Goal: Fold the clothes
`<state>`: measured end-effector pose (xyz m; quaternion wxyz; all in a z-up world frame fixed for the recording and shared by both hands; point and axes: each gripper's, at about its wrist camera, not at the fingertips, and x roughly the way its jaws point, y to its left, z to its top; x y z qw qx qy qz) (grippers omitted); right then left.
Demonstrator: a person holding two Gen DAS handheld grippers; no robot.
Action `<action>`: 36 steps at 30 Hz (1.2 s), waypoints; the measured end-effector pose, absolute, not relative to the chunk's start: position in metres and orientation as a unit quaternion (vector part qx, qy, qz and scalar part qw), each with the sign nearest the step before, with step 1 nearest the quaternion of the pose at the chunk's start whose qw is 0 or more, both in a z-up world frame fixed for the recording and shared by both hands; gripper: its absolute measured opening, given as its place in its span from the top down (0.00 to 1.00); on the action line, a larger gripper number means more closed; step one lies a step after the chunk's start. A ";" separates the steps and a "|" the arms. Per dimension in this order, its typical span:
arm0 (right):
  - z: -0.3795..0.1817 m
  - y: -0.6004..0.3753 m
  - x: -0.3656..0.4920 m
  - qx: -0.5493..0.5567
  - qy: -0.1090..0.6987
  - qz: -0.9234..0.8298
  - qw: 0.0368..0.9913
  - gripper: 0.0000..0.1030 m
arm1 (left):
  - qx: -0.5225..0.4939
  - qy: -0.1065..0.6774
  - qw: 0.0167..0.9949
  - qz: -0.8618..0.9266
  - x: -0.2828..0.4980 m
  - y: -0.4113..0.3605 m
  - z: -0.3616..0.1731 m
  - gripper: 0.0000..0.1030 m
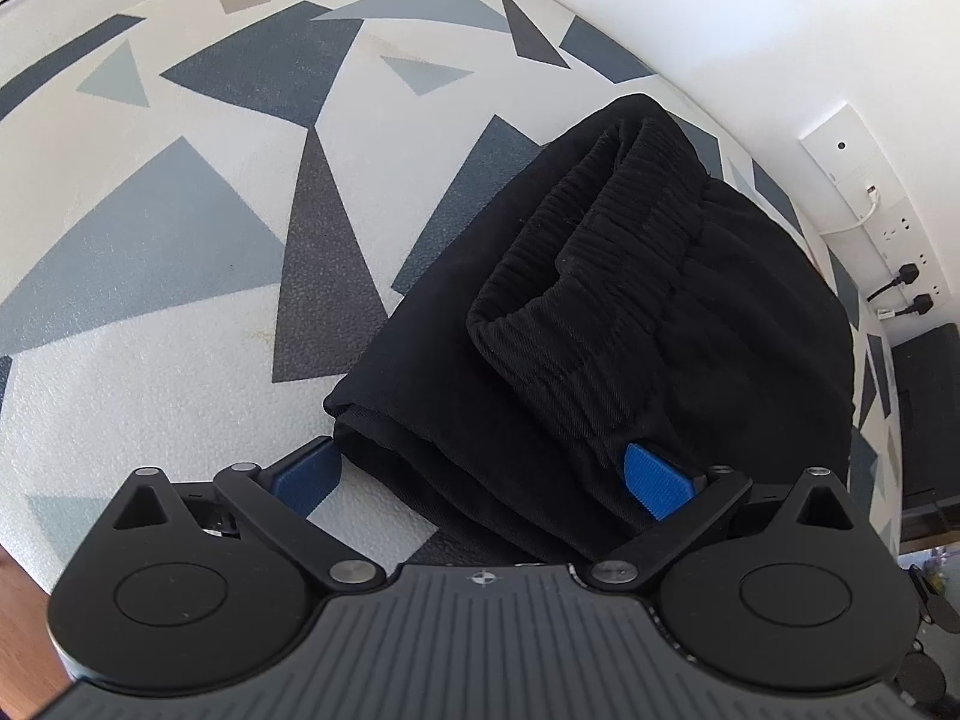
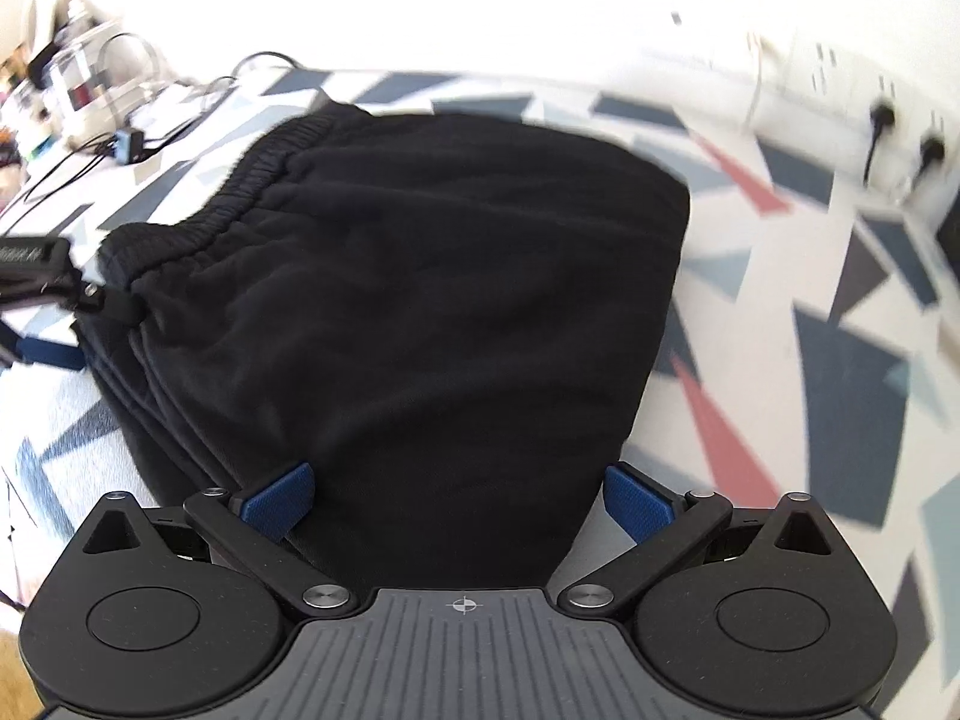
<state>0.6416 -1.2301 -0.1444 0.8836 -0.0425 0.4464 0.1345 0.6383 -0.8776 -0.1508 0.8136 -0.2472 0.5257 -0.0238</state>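
A folded black garment (image 1: 630,324) with a ribbed elastic waistband (image 1: 576,252) lies on a table with a grey and white triangle pattern (image 1: 180,240). My left gripper (image 1: 480,480) is open, its blue pads (image 1: 654,480) astride the near edge of the folded cloth. In the right wrist view the same black garment (image 2: 420,300) fills the middle. My right gripper (image 2: 459,501) is open, with its blue pads (image 2: 282,501) on either side of the garment's near edge. The left gripper's black linkage (image 2: 90,294) shows at the garment's left corner.
A white wall with sockets and black plugs (image 1: 900,282) runs along the table's far right edge. Cables and small items (image 2: 120,138) clutter the far left of the table. A dark box (image 1: 927,414) stands past the table's right edge.
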 end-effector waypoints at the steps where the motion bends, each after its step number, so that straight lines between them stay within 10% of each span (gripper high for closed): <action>1: -0.140 -1.228 0.638 -0.052 0.436 0.141 0.887 0.01 | -0.248 0.525 0.814 -0.024 0.639 -0.875 -0.150 0.00; 24: -0.161 -1.086 0.618 -0.305 0.349 0.319 0.827 0.03 | -0.222 0.549 0.803 -0.073 0.660 -0.864 -0.149 0.00; 36: -0.147 -1.112 0.630 -0.192 0.352 0.298 0.866 0.68 | -0.331 0.574 0.743 -0.092 0.645 -0.860 -0.160 0.00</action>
